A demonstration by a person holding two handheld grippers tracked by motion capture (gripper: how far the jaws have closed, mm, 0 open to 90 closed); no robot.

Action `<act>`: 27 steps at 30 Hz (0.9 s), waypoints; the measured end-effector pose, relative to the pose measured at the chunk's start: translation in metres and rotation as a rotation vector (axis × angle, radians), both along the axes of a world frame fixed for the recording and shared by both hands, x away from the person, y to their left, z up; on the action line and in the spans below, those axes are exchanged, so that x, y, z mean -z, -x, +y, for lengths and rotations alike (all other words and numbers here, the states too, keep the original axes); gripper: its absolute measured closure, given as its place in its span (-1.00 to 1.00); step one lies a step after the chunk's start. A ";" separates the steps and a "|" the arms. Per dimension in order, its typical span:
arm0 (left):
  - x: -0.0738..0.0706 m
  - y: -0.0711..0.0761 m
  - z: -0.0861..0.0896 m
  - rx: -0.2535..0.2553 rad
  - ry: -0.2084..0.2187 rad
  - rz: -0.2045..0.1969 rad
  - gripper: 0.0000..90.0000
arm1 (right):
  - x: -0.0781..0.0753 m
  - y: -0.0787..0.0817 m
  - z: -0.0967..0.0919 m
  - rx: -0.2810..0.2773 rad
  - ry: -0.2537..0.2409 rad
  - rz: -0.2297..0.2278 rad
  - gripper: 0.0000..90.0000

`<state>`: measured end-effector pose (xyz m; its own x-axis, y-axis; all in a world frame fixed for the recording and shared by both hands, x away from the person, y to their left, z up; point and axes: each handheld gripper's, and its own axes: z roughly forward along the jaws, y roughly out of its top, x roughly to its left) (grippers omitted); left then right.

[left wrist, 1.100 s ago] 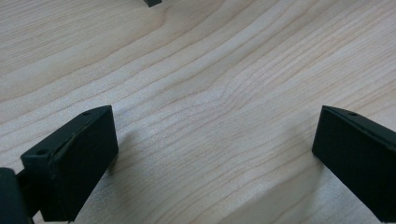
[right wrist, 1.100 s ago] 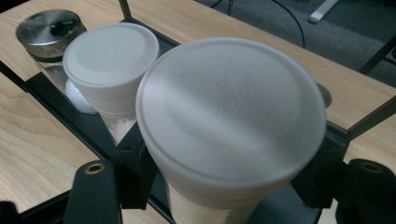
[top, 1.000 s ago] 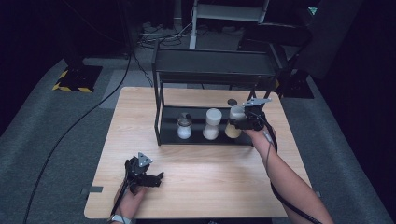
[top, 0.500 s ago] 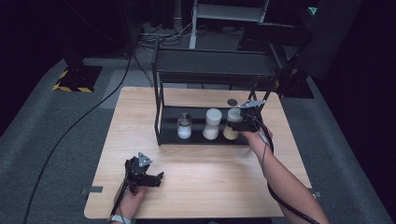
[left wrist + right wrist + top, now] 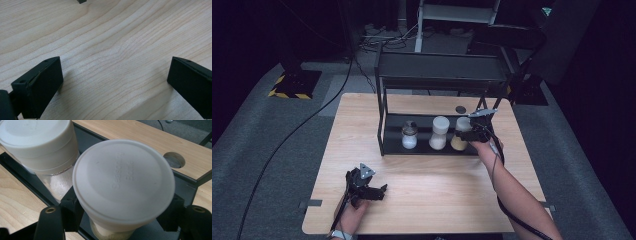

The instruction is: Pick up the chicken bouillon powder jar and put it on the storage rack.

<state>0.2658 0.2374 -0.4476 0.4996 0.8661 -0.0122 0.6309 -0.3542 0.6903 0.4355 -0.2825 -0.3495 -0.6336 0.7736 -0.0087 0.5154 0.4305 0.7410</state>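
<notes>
The right gripper is clamped on a white-lidded jar of yellowish powder, its two black jaws pressing either side of the jar just under the lid, as the right gripper view shows from above. This jar stands on the lower shelf of the black rack, at the rack's right end. Just beside it toward the rack's middle stands a second white-lidded jar holding white grains, and farther toward the rack's left end sits a smaller jar with a dark cap. A round hole in the wooden table lies just behind the rack's right end. The left gripper rests on the table well in front of the rack's left end, its jaws spread wide with only bare wood between them.
</notes>
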 end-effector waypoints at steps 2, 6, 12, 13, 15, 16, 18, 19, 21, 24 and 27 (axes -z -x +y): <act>0.000 0.000 0.000 0.000 0.000 0.000 -0.99 | 0.000 0.000 0.000 -0.005 0.003 -0.003 -0.25; 0.000 0.000 0.000 0.000 0.000 0.000 -0.99 | 0.000 0.000 -0.002 -0.013 0.001 0.001 -0.25; 0.000 0.000 0.000 -0.001 0.002 0.000 -0.99 | -0.002 0.004 -0.008 -0.013 -0.031 -0.027 -0.46; 0.000 0.000 0.000 -0.001 0.002 0.000 -0.99 | -0.004 0.005 -0.009 -0.015 -0.035 -0.035 -0.48; 0.000 0.000 0.000 -0.001 0.002 -0.001 -0.99 | -0.009 0.009 -0.008 -0.023 -0.027 -0.051 -0.53; 0.000 0.000 0.000 -0.001 0.001 -0.001 -0.99 | -0.013 0.013 -0.008 -0.029 -0.021 -0.067 -0.57; 0.000 0.000 0.000 -0.001 0.001 0.000 -0.99 | -0.018 0.019 -0.009 -0.028 -0.023 -0.081 -0.61; 0.000 0.000 0.000 -0.001 0.001 0.000 -0.99 | -0.018 0.019 -0.009 -0.028 -0.023 -0.081 -0.61; 0.000 0.000 0.000 0.000 0.000 0.000 -0.99 | -0.022 0.027 -0.012 -0.034 -0.038 -0.104 -0.66; 0.000 0.000 0.000 0.000 0.000 0.000 -0.99 | -0.025 0.034 -0.013 -0.038 -0.037 -0.117 -0.70; 0.000 0.000 0.000 0.000 0.000 0.000 -0.99 | -0.029 0.043 -0.017 -0.054 -0.041 -0.130 -0.72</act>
